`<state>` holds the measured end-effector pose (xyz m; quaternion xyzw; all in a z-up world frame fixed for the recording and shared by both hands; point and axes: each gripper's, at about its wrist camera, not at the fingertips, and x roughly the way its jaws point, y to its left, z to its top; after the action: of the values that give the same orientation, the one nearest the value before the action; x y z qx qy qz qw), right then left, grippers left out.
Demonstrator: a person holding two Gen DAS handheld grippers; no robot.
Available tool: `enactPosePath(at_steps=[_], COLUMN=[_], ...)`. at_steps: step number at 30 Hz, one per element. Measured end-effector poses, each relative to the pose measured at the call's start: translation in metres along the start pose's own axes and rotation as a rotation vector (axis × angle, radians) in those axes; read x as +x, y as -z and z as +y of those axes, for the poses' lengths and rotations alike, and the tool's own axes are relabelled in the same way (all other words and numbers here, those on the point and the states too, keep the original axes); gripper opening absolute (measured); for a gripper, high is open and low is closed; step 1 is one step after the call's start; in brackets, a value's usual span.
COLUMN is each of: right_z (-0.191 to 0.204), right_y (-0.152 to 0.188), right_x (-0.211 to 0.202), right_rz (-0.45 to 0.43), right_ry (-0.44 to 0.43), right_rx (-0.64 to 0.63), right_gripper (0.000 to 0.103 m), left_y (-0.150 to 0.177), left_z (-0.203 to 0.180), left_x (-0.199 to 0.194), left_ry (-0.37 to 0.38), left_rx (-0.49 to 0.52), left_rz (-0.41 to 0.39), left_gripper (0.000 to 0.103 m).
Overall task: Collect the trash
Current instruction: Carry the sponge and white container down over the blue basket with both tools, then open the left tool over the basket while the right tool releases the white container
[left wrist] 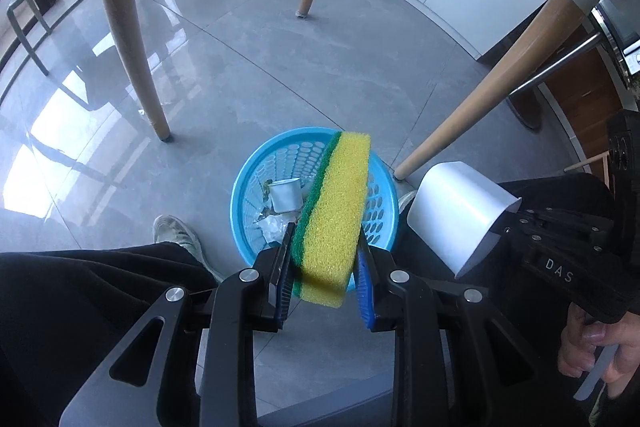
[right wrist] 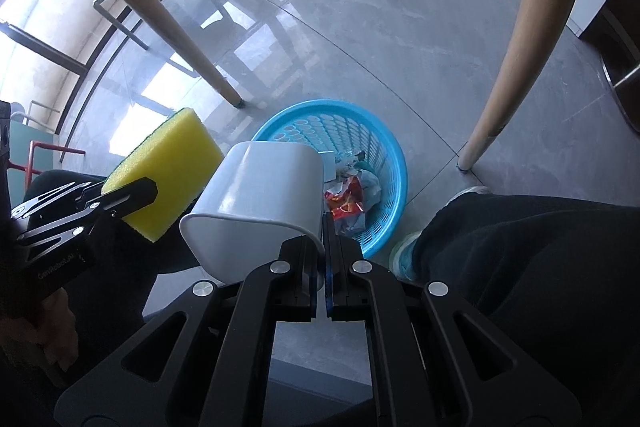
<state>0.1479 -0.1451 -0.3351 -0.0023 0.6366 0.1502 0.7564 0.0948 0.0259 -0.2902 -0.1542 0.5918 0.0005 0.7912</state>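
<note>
Left wrist view: the left tool [left wrist: 324,267] pinches a sponge [left wrist: 334,211] at its near end, directly above the blue basket [left wrist: 246,179] on the floor. Its long axis points forward and up, away from the tool. Released tilted, it could catch the rim and tumble out.

Right wrist view: the right tool [right wrist: 322,259] is clamped on the wall of a white cup [right wrist: 260,199], mouth toward the camera, held off the basket's near-left edge; dropped here, it would likely miss.

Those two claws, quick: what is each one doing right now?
Left claw: closed on the yellow-green sponge.
Right claw: closed on the white cup's rim.
</note>
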Motion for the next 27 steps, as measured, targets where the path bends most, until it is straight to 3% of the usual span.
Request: enactPosePath(at_steps=[10,12,13,14,21,27], right_z=[-0.01,-0.01,-0.011,-0.011,-0.016,-0.012], right_y=[-0.021,-0.022,-0.022,-0.022,-0.016,-0.012], right_x=[0.059,0.07,0.073,0.074,0.066,0.047], right_rz=[0.113,0.14,0.149,0.153,0.158,0.122], right_ry=[-0.003,-0.027,-0.032,-0.03,-0.021,-0.015], right_rx=[0.067,0.078,0.085,0.09,0.117,0.087], right_gripper=[0.005,0.009,0.018,0.023,0.029,0.04], left_y=[-0.02,-0.024,-0.025,-0.026,-0.025,-0.017], left_z=[0.014,0.017,0.019,0.022,0.033,0.036], left_x=[0.032,0.038,0.039,0.04,0.036,0.029], left_ry=[0.026,0.075,0.073,0.065,0.059,0.066], left_rx=[-0.053,-0.072,-0.085,-0.091,-0.151,-0.182], left_rz=[0.041,0.053,0.047,0.041,0.046,0.066], left_gripper=[0.026,0.035,0.04,0.044,0.044,0.044])
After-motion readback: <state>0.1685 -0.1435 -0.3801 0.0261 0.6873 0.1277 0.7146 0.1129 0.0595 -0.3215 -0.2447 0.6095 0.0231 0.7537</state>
